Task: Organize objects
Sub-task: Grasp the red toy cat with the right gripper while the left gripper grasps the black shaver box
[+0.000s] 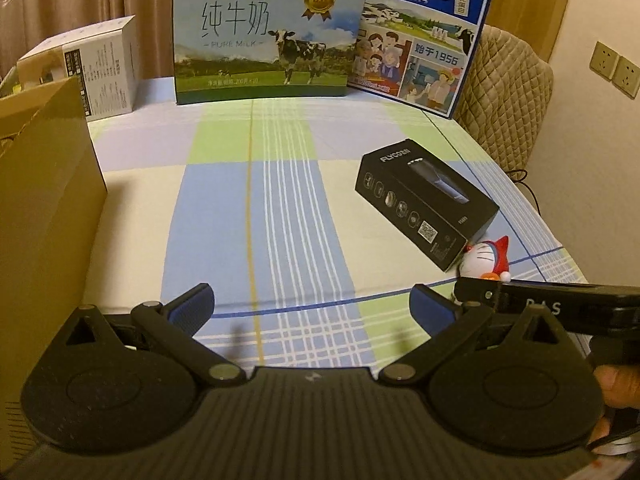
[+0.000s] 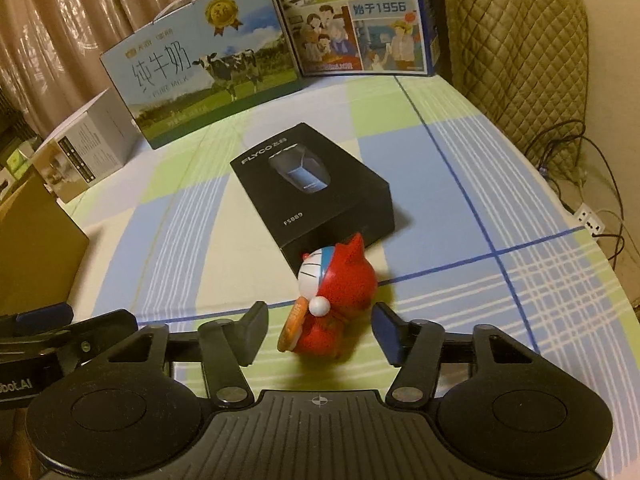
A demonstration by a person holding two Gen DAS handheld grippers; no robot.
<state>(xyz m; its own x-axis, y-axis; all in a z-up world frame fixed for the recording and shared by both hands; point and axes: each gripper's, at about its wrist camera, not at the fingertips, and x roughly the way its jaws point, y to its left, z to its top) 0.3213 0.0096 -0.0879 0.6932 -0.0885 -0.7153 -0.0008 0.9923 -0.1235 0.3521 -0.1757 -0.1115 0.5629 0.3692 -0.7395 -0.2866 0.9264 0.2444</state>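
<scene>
The red-and-white cartoon cat figurine (image 2: 336,304) stands on the checked cloth of the table (image 2: 500,184), between the jaws of the right gripper (image 2: 320,334), which stand apart on either side of it; whether the pads touch it cannot be told. At far left a brown cardboard box (image 1: 44,184) sits at the table's edge, with a white printed carton (image 1: 108,68) behind it. The left gripper (image 1: 310,308) hovers over bare cloth, jaws wide apart and empty. Against the back stand a blue-green milk carton picturing a cow (image 1: 268,40) and a dark blue milk carton with cartoon figures (image 1: 424,36). A black rectangular shaver box (image 2: 316,188) lies just beyond the figurine. A quilted beige chair back (image 2: 516,44) stands at right.
</scene>
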